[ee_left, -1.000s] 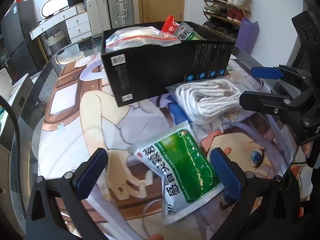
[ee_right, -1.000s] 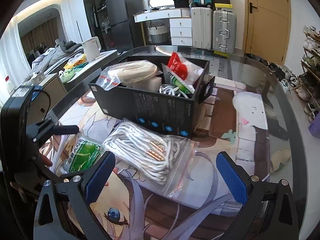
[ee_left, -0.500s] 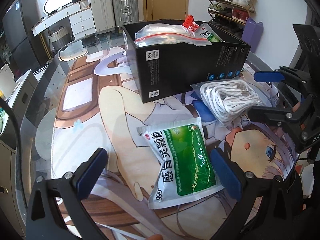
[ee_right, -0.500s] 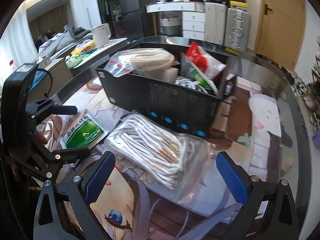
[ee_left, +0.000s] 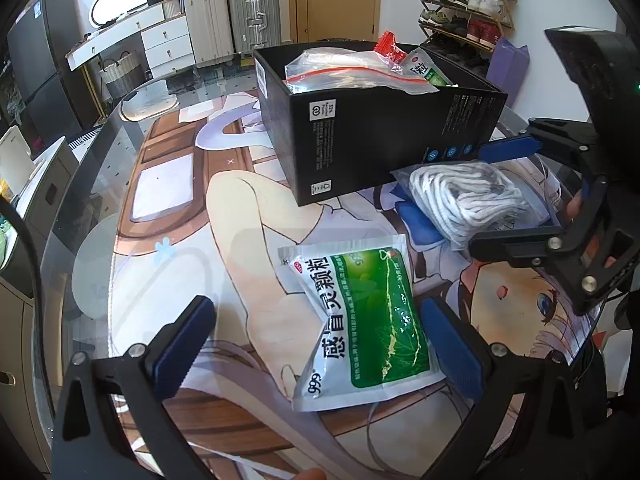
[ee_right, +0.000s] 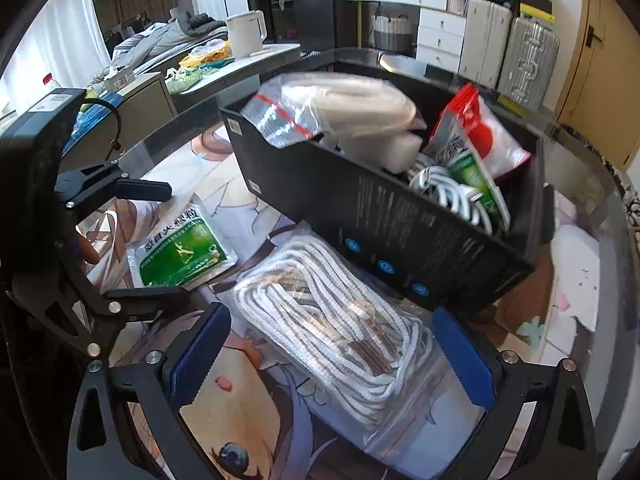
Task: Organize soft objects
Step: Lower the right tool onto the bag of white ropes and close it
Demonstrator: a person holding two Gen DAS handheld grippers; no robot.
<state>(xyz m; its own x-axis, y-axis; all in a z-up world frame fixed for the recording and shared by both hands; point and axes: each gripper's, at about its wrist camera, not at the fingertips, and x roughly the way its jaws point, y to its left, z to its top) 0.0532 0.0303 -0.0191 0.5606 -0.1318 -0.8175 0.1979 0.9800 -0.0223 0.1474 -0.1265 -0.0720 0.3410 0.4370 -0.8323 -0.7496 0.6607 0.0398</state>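
Observation:
A green and white sachet (ee_left: 364, 320) lies flat on the printed mat, between the open fingers of my left gripper (ee_left: 316, 344); it also shows in the right wrist view (ee_right: 180, 246). A clear bag of white rope (ee_right: 340, 328) lies in front of the black box (ee_right: 384, 220), between the open fingers of my right gripper (ee_right: 328, 356); the left wrist view shows the bag (ee_left: 464, 196) too. The box (ee_left: 380, 128) holds a zip bag, a red packet and a green sachet. Neither gripper touches anything.
The round glass table (ee_left: 80, 184) carries a printed anime mat (ee_left: 180, 208). Suitcases (ee_left: 228, 12), white drawers and a shoe rack (ee_left: 464, 4) stand behind. A side counter with a kettle (ee_right: 244, 32) is to the left in the right wrist view.
Both grippers moved closer and lower: the sachet now sits further between the left fingers and the rope bag between the right fingers. Nothing was taken hold of.

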